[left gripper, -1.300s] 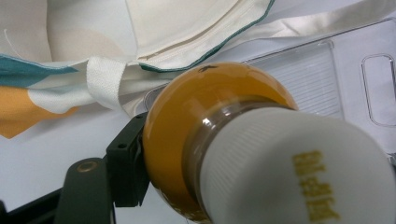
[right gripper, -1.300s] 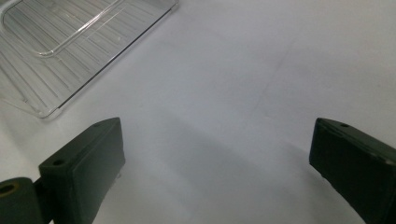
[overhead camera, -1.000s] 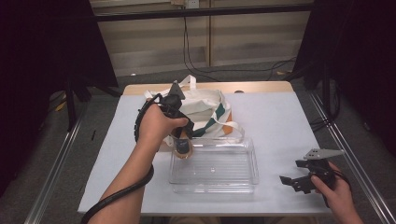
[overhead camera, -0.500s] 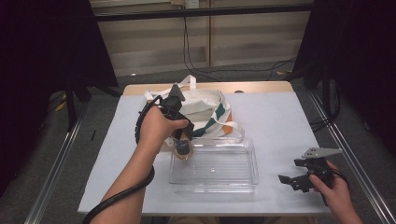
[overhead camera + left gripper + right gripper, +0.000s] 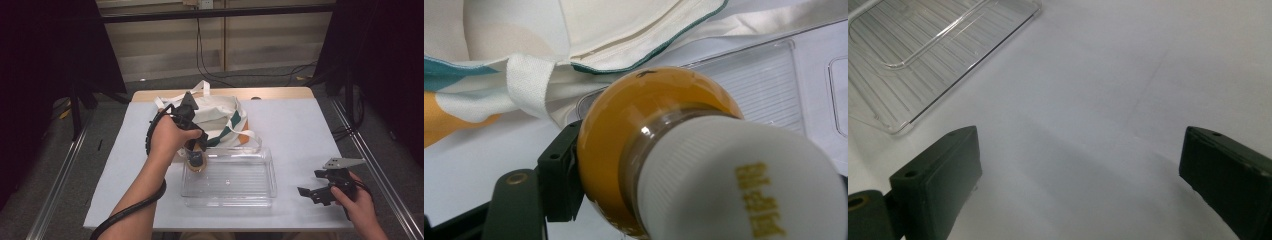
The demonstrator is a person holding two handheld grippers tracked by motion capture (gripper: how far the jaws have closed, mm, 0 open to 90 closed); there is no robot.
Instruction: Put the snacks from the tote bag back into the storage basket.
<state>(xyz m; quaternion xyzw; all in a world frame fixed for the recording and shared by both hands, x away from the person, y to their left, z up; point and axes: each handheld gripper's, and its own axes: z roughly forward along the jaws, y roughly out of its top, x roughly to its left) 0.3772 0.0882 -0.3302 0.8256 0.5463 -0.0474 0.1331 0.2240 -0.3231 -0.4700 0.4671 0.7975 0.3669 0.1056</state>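
A small amber bottle (image 5: 196,161) with a white ribbed cap (image 5: 734,190) hangs in my left gripper (image 5: 196,152), which is shut on it. The bottle's round orange body (image 5: 644,125) sits between the jaws, cap toward the camera. It hovers over the back left corner of a clear plastic tray (image 5: 235,192). Just behind lies a cream tote bag (image 5: 220,112) with teal and orange patches. My right gripper (image 5: 320,187) rests near the table's front right, open, with nothing between its jaws (image 5: 1078,145).
The tray (image 5: 923,50) has a ribbed bottom and holds nothing else. A white cloth covers the table (image 5: 300,130). The bag's strap and hem (image 5: 529,85) lie close to the bottle. Metal rails run along both sides of the table.
The right gripper has drifted slightly to the left. The left gripper keeps the bottle at nearly the same spot over the tray's corner.
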